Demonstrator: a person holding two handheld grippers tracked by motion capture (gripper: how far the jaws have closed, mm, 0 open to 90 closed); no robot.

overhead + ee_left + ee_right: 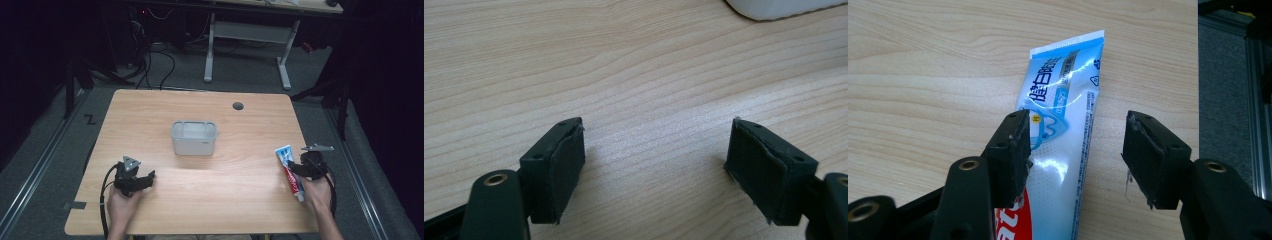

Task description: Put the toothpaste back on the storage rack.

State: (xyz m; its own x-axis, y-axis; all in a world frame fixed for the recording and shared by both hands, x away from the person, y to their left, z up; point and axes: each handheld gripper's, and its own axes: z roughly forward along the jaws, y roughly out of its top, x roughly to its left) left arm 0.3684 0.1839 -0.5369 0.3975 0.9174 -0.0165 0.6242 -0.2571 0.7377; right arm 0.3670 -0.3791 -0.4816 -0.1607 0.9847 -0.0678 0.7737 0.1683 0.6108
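A toothpaste tube [289, 169] in blue, white and red lies flat near the table's right edge, crimped end pointing away from the person. My right gripper [302, 166] hovers low over it. In the right gripper view the tube [1063, 100] runs between the open jaws [1075, 150]; one jaw overlaps the tube's edge and the other stands off to the side over bare wood, neither pad pressing on it. My left gripper [145, 179] rests at the front left of the table, and its jaws [656, 150] stand wide apart over bare wood with nothing between them.
A pale grey rectangular bin [194, 138] stands at the middle of the wooden table [200, 105]; its rim [774, 7] shows at the top of the left gripper view. A round cable hole [238, 106] lies at the far side. The table's right edge [1198, 75] is close to the tube.
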